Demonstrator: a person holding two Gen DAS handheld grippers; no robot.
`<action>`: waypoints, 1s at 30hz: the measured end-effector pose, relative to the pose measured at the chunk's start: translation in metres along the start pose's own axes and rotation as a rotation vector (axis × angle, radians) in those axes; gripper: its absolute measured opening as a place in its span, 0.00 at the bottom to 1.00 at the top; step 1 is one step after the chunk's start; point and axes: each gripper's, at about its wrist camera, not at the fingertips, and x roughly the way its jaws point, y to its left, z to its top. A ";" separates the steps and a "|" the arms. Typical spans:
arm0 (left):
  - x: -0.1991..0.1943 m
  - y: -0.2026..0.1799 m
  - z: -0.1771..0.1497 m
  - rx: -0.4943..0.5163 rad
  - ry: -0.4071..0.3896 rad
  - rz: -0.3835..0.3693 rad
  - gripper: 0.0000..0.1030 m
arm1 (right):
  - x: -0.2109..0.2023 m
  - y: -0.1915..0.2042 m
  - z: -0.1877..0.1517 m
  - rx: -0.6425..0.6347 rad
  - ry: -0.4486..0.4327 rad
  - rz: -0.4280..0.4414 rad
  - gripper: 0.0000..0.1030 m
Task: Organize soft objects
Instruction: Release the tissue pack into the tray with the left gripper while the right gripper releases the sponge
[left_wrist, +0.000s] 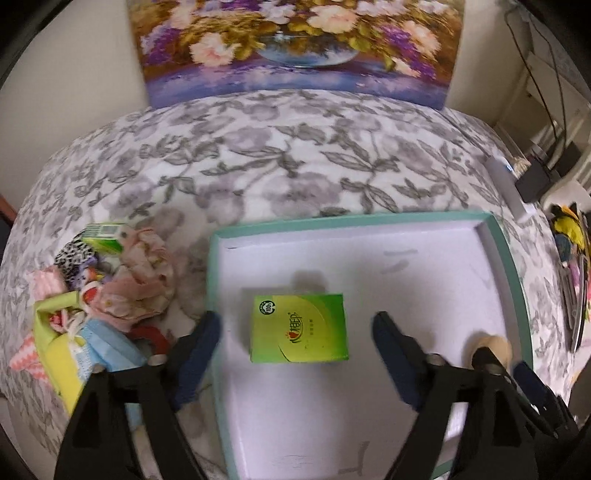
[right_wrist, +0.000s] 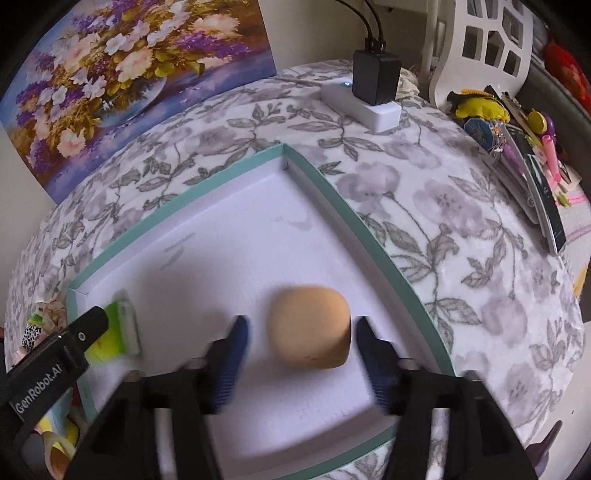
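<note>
The left gripper (left_wrist: 295, 339), its blue-padded jaws spread wide, points down into the shallow white cardboard tray with a teal rim (left_wrist: 511, 266), and the small green rectangular tissue pack (left_wrist: 299, 328) lies flat on the tray floor between and just ahead of its fingertips, touching neither pad. The right gripper (right_wrist: 300, 341) stands likewise parted around the rounded peach foam sponge (right_wrist: 309, 326), which sits on the tray floor clear of both pads. Both look released. The unsorted heap of crumpled soft cloths and masks (left_wrist: 110, 295) lies outside the tray, to the left of the left gripper, so that hand is the nearer for the next pick. The pack carries a round seal and red lettering too blurred to read; the left gripper's body reads "GenRobot.AI".
</note>
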 end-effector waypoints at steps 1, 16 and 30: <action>0.000 0.003 0.001 -0.008 0.000 0.003 0.87 | -0.001 0.000 0.000 -0.004 -0.001 0.000 0.76; 0.001 0.044 0.003 -0.144 0.013 0.034 0.92 | -0.005 0.010 -0.002 -0.053 -0.034 -0.039 1.00; -0.023 0.087 -0.009 -0.136 0.084 0.175 0.92 | -0.021 0.048 -0.021 -0.133 0.045 -0.051 1.00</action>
